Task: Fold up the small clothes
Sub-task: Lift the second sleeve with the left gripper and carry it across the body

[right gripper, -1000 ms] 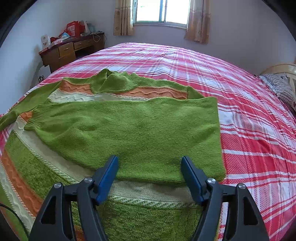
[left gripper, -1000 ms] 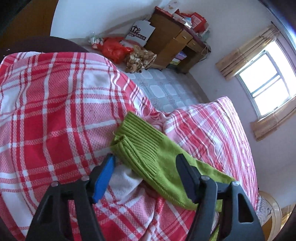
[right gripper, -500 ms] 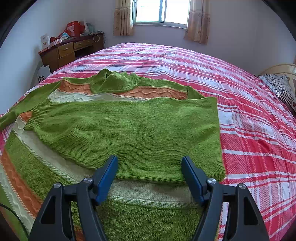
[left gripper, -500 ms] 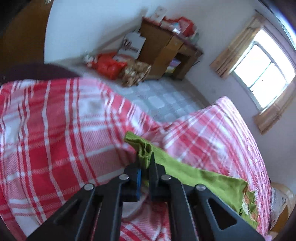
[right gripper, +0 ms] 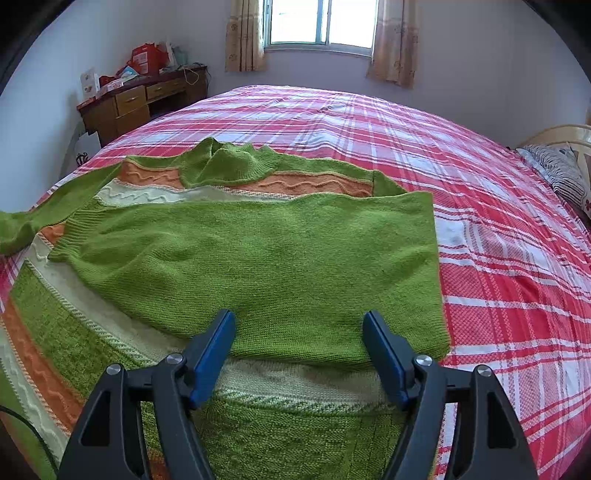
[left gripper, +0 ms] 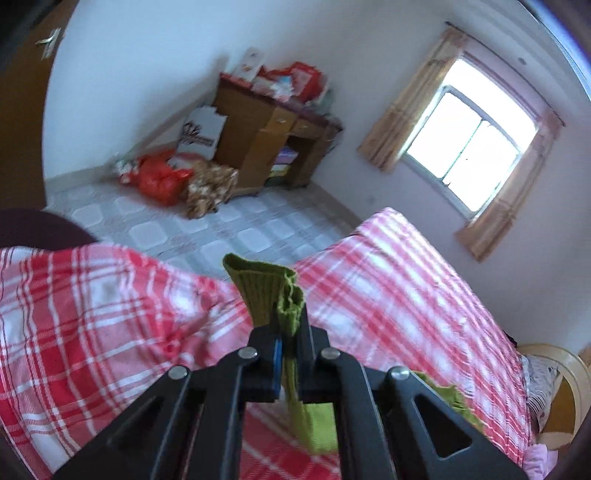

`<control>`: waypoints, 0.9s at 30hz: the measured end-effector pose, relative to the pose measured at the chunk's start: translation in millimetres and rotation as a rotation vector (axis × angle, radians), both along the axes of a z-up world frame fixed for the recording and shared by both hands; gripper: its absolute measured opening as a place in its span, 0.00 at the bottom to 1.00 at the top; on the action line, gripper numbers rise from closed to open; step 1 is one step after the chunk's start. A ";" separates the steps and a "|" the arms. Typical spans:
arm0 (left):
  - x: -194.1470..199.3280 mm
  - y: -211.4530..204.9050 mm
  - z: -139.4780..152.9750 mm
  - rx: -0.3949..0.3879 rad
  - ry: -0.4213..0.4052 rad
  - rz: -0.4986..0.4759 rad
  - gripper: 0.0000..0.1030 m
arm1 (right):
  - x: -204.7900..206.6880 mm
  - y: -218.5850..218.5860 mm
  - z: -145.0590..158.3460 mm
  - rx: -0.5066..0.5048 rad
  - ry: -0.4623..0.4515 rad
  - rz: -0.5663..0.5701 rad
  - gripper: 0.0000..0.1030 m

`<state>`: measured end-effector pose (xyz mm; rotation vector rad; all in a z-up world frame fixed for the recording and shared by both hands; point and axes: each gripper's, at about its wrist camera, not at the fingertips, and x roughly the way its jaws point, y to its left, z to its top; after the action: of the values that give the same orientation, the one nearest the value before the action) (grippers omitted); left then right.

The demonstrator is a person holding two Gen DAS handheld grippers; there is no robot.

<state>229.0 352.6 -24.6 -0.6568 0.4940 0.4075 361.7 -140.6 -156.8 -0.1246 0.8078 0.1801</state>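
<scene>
Left tongs (left gripper: 291, 325), at lower centre of the left wrist view, are clamped tight on the ribbed cuff (left gripper: 269, 291) of the green knitted sweater's sleeve, which bunches above the black fingers (left gripper: 312, 343) and trails down between them toward the bottom edge. Right tongs (right gripper: 299, 350), at lower centre of the right wrist view, stand wide apart with blue pads (right gripper: 214, 354) holding nothing, above the near edge of the folded-over plain green panel. Green, orange and cream striped knitted sweater (right gripper: 258, 258) lies spread on the red-and-white plaid bed cover (right gripper: 498, 240), filling the left and centre of the frame, collar toward the window (right gripper: 319, 22). Brown wooden desk (right gripper: 140, 99) stands at upper left.
</scene>
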 end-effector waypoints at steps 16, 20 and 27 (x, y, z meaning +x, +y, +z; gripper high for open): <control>60.0 -87.8 98.1 0.119 -0.121 -0.175 0.05 | -45.2 -37.3 64.3 0.178 -0.211 0.055 0.78; 82.2 -134.9 105.3 0.125 -0.132 -0.271 0.05 | -59.0 -44.8 66.3 0.183 -0.224 0.063 0.78; 116.3 -211.7 111.9 0.137 -0.144 -0.413 0.05 | -76.4 -67.7 50.5 0.195 -0.214 0.042 0.78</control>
<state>345.3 140.9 87.3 -0.4331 0.4461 0.0035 285.4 -208.3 -106.3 0.0229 0.5709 0.2794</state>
